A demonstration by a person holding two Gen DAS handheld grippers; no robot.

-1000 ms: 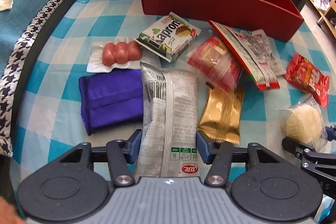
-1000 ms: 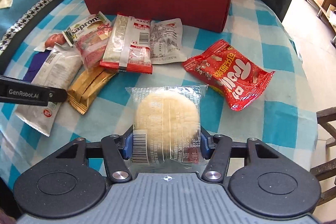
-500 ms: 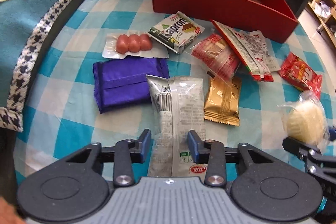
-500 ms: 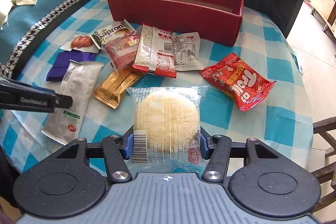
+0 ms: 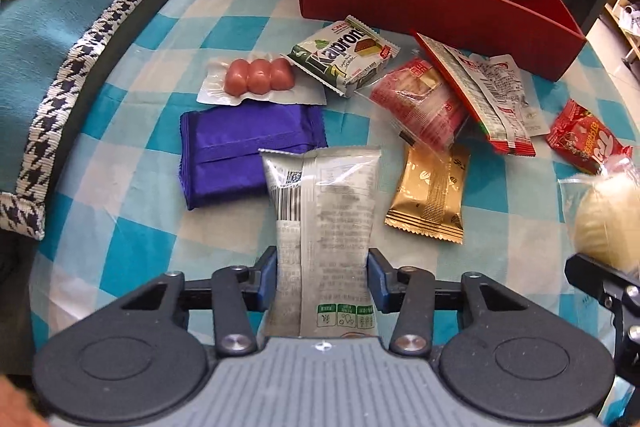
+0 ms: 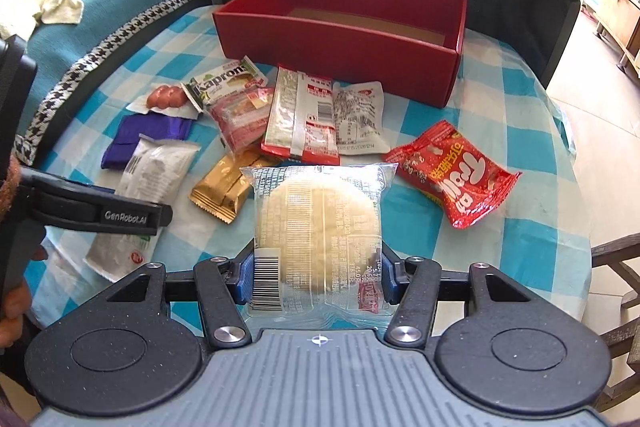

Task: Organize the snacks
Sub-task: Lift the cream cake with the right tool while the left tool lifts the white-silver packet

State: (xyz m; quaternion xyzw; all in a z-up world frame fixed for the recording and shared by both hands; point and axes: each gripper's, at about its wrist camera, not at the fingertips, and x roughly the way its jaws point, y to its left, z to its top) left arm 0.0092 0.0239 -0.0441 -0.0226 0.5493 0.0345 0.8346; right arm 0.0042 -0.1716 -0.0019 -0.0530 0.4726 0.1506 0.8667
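Observation:
My left gripper point(image 5: 322, 277) is shut on a long silver snack packet point(image 5: 324, 211) and holds it above the checked tablecloth; the packet also shows in the right wrist view point(image 6: 148, 183). My right gripper point(image 6: 316, 277) is shut on a clear-wrapped round rice cake point(image 6: 318, 227) and holds it off the table; it also shows at the right edge of the left wrist view point(image 5: 608, 215). The open red box point(image 6: 340, 35) stands at the far side of the table, with only its brown floor visible inside.
On the cloth lie a purple packet point(image 5: 248, 147), sausages point(image 5: 258, 79), a Kapron wafer point(image 5: 344, 55), a pink packet point(image 5: 420, 107), a gold packet point(image 5: 432, 199), red-and-silver sachets point(image 6: 304, 115) and a red Trolli bag point(image 6: 456, 175). A sofa point(image 5: 60, 27) lies left, a chair point(image 6: 616, 259) right.
Both grippers have risen and drawn back from the table with their packets. The silver packet has closed in further between the left fingers.

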